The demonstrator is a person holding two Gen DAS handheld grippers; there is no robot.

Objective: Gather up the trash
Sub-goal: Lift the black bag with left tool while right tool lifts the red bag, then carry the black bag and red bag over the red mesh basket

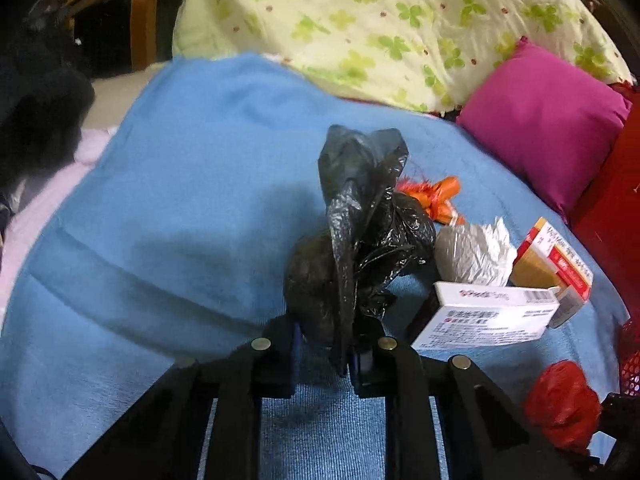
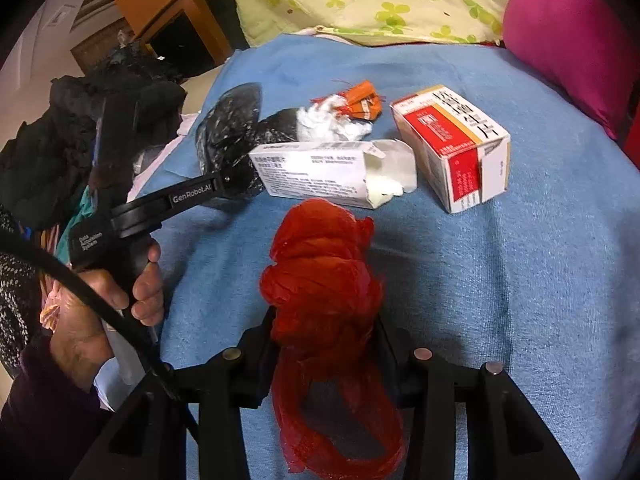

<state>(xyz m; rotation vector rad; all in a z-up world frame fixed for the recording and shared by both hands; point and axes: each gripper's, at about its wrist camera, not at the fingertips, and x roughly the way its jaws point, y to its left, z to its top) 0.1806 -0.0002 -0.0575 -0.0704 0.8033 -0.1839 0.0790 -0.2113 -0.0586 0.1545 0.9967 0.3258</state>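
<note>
My left gripper (image 1: pixel 326 346) is shut on a crumpled black plastic bag (image 1: pixel 360 232), which stands up from its fingers over the blue blanket (image 1: pixel 180 200). My right gripper (image 2: pixel 326 340) is shut on a red plastic bag (image 2: pixel 324 276); that bag also shows at the lower right of the left wrist view (image 1: pixel 562 404). Beyond lie a white carton (image 2: pixel 320 172) with an open flap, a red-and-white box (image 2: pixel 452 144), a crumpled white wrapper (image 2: pixel 332 120) and an orange wrapper (image 2: pixel 362 98). The black bag shows in the right wrist view too (image 2: pixel 228 132).
A magenta cushion (image 1: pixel 548 120) and a clover-print quilt (image 1: pixel 380 20) lie at the back. A wooden cabinet (image 2: pixel 160 4) stands at the far left. Dark clothing (image 2: pixel 80 128) is heaped off the blanket's left edge. A red object (image 1: pixel 612 200) borders the right side.
</note>
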